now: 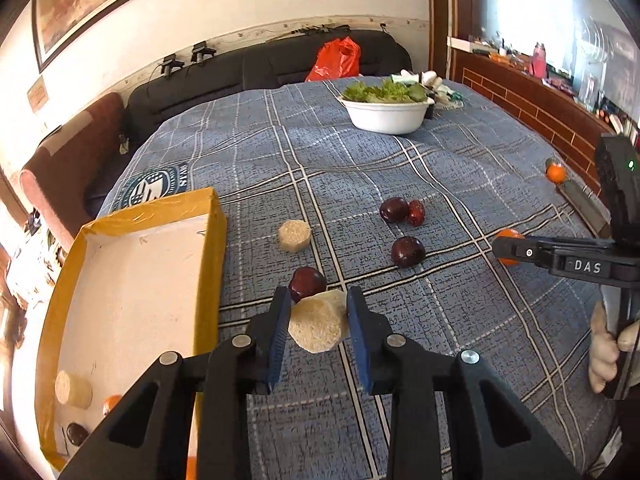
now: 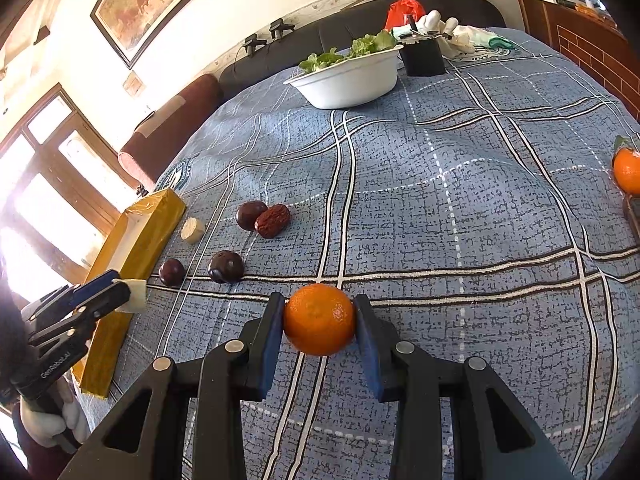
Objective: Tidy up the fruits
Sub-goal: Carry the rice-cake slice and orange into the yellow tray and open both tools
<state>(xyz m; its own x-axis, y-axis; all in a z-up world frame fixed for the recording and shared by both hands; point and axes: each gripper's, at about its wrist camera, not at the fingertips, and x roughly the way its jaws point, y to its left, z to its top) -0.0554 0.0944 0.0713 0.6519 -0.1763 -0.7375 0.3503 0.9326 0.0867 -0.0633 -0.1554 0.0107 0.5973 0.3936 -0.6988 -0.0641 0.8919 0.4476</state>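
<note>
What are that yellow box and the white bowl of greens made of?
The yellow box looks like cardboard: thin folded walls, a matte white inside, and glossy, wrinkled yellow tape over the outside. The white bowl looks like smooth moulded plastic or foam with a thin rolled rim; which one, I cannot tell.

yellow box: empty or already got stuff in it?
Not empty. In the left wrist view the yellow box holds a pale round slice, a dark fruit and something orange at its near end.
</note>
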